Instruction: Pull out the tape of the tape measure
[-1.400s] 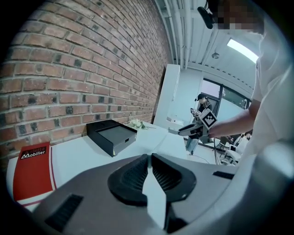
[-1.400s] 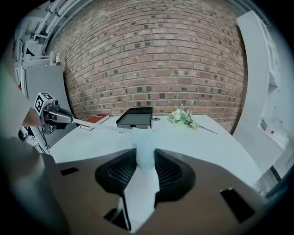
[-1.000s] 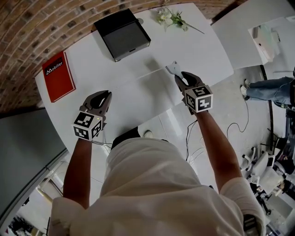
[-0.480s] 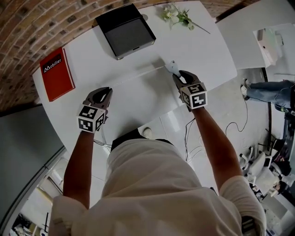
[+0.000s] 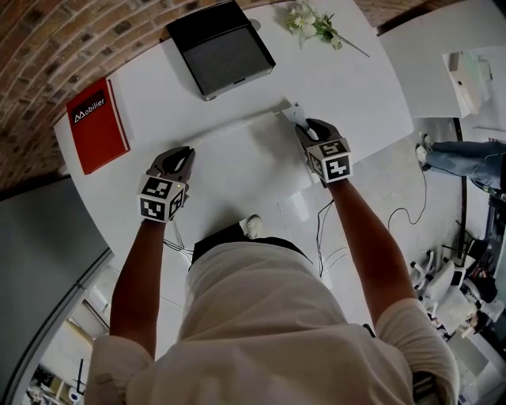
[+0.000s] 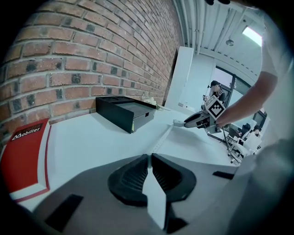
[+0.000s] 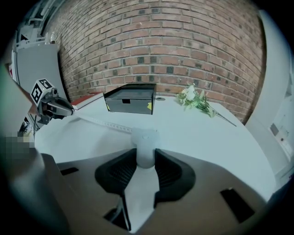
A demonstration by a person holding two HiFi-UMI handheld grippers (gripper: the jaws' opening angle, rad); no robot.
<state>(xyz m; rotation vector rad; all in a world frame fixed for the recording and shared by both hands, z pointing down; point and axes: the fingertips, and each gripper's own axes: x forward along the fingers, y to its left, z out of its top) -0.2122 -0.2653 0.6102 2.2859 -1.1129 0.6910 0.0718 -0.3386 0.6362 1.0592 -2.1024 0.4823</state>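
A white tape measure case point(image 7: 145, 146) sits between the pads of my right gripper point(image 7: 146, 155), which is shut on it. Its white tape point(image 5: 237, 125) runs out leftward, just above the white table point(image 5: 356, 87), to my left gripper point(image 5: 181, 155). In the left gripper view the left gripper point(image 6: 150, 159) is shut on the end of the tape point(image 6: 161, 140), and the strip leads away to the case point(image 6: 178, 122) in the right gripper point(image 6: 192, 123). In the head view the right gripper point(image 5: 307, 126) holds the case point(image 5: 294, 115) at the table's right part.
A black open box point(image 5: 221, 47) stands at the back of the table, a red book point(image 5: 96, 125) at the left, a sprig of white flowers point(image 5: 315, 22) at the back right. A second white table point(image 5: 427, 55) and a person's legs point(image 5: 465, 154) are to the right.
Both grippers have kept their grips, with the tape still stretched between them. They sit slightly higher in the head view, which has shifted a little.
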